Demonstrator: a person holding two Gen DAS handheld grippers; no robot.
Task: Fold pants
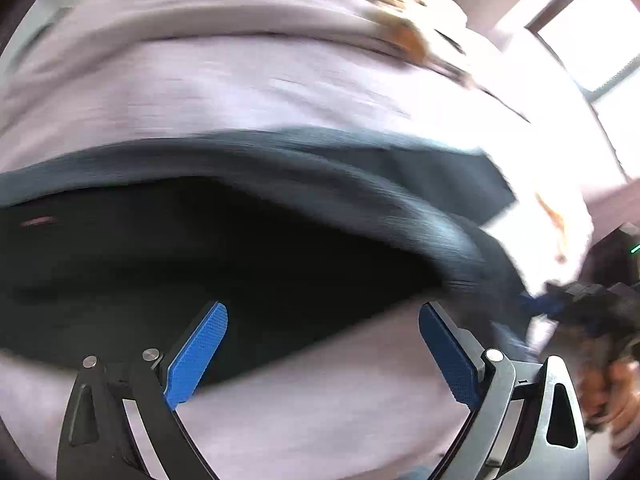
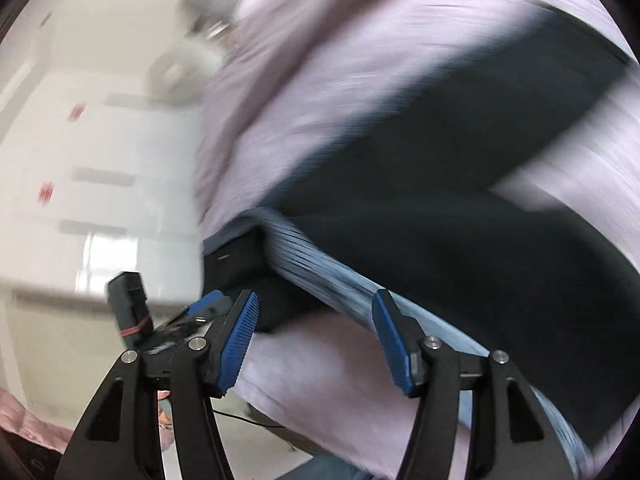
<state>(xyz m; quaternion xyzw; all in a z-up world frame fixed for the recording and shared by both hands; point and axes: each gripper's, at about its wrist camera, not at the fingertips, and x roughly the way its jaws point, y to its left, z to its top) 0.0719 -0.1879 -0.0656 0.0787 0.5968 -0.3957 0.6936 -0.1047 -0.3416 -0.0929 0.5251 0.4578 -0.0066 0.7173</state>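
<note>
Motion blurs both views. The dark pants (image 1: 200, 248) lie folded on a pale lilac sheet (image 1: 240, 92). My left gripper (image 1: 323, 308) hovers over their near edge, its blue pads (image 1: 198, 356) wide apart with nothing between them. In the right wrist view the pants (image 2: 460, 160) stretch from the top right down to a lighter ribbed fold (image 2: 320, 264). My right gripper (image 2: 315, 295) stands open just above that fold, and nothing is pinched between its jaws. The right gripper (image 1: 560, 304) and the hand holding it (image 1: 612, 392) show blurred at the right edge of the left wrist view.
The lilac sheet (image 2: 320, 380) ends at an edge on the left, with white floor tiles (image 2: 100, 160) beyond it. A black device with a red band (image 2: 130, 308) sits by my right gripper. Brown-orange items (image 1: 404, 36) lie far on the sheet. A bright window (image 1: 580, 40) is at the upper right.
</note>
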